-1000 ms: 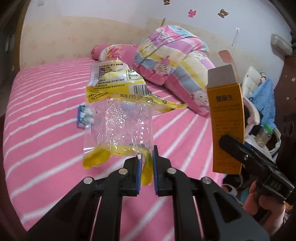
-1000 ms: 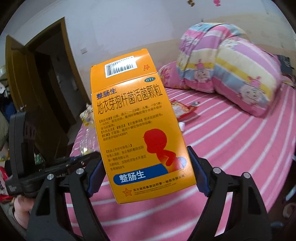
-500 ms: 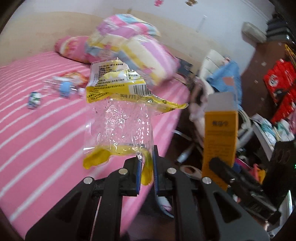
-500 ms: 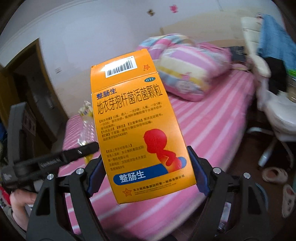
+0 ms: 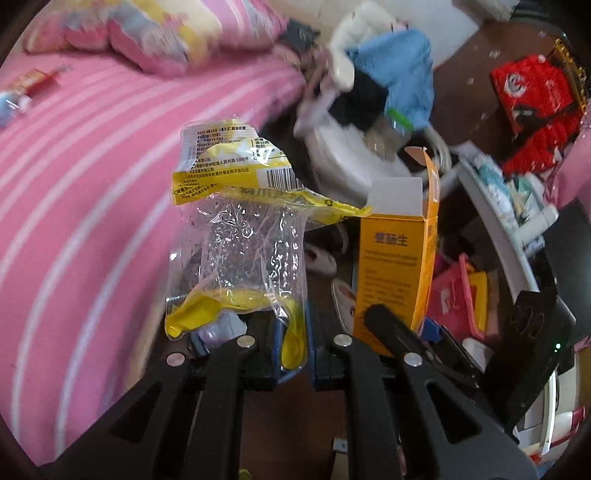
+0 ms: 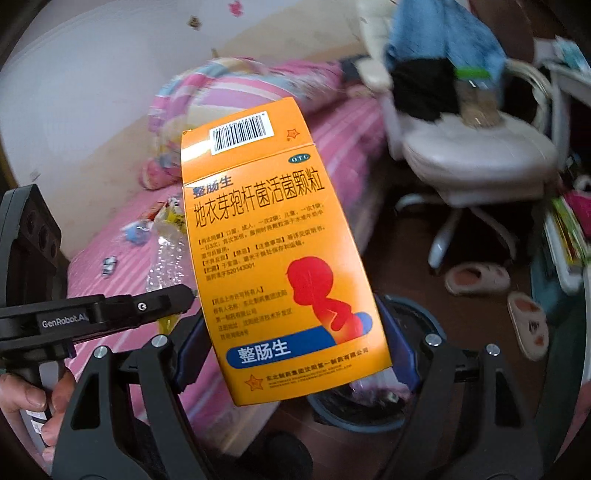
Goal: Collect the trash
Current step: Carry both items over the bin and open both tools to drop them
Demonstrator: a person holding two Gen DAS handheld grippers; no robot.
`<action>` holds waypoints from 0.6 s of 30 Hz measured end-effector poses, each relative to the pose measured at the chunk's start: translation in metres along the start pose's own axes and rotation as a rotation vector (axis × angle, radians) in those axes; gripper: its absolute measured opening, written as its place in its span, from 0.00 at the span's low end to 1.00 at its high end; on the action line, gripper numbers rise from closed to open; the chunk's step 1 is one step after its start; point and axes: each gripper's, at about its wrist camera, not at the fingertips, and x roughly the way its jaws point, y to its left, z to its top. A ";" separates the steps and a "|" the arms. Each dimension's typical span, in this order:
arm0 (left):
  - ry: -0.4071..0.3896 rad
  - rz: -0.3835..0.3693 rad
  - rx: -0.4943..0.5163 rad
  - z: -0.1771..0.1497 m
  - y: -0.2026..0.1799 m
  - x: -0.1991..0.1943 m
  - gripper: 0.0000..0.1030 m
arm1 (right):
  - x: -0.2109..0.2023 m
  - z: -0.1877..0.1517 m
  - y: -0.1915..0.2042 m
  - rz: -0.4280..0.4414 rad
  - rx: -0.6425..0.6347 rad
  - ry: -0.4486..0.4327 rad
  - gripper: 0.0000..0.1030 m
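Note:
My left gripper point(image 5: 295, 343) is shut on a clear and yellow plastic wrapper point(image 5: 240, 236), held upright in the air off the bed's edge. My right gripper point(image 6: 295, 354) is shut on an orange medicine box point(image 6: 273, 251) with an open top flap; the box also shows in the left wrist view point(image 5: 395, 258), just right of the wrapper. A dark round bin point(image 6: 354, 406) sits on the floor right behind the box, partly hidden by it. Other litter point(image 6: 136, 232) lies on the pink striped bed point(image 6: 122, 273).
A white chair point(image 6: 476, 158) piled with blue and black clothes stands beside the bed. Slippers point(image 6: 476, 277) lie on the dark floor. Cluttered shelves and red packages point(image 5: 532, 96) are at the right. Pillows point(image 5: 166, 33) lie at the head of the bed.
Both grippers have swung away from the bed toward the floor and chair, still holding the wrapper and the box. The bin has come into view behind the box.

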 end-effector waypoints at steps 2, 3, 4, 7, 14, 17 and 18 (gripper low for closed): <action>0.054 -0.008 -0.012 -0.003 0.003 0.029 0.10 | 0.009 -0.007 -0.015 -0.020 0.031 0.030 0.77; 0.071 -0.016 -0.011 -0.004 0.003 0.038 0.10 | 0.016 -0.011 -0.023 -0.030 0.047 0.047 0.77; 0.098 -0.029 -0.015 -0.006 0.004 0.050 0.10 | 0.019 -0.014 -0.030 -0.039 0.057 0.061 0.77; 0.166 0.009 0.022 -0.016 0.007 0.082 0.10 | 0.039 -0.024 -0.045 -0.066 0.085 0.114 0.77; 0.274 0.008 0.008 -0.013 0.020 0.132 0.10 | 0.073 -0.038 -0.078 -0.107 0.133 0.187 0.77; 0.320 0.022 0.009 -0.013 0.024 0.154 0.14 | 0.082 -0.044 -0.083 -0.116 0.139 0.202 0.77; 0.327 0.038 0.009 -0.013 0.026 0.155 0.18 | 0.087 -0.045 -0.085 -0.121 0.137 0.210 0.79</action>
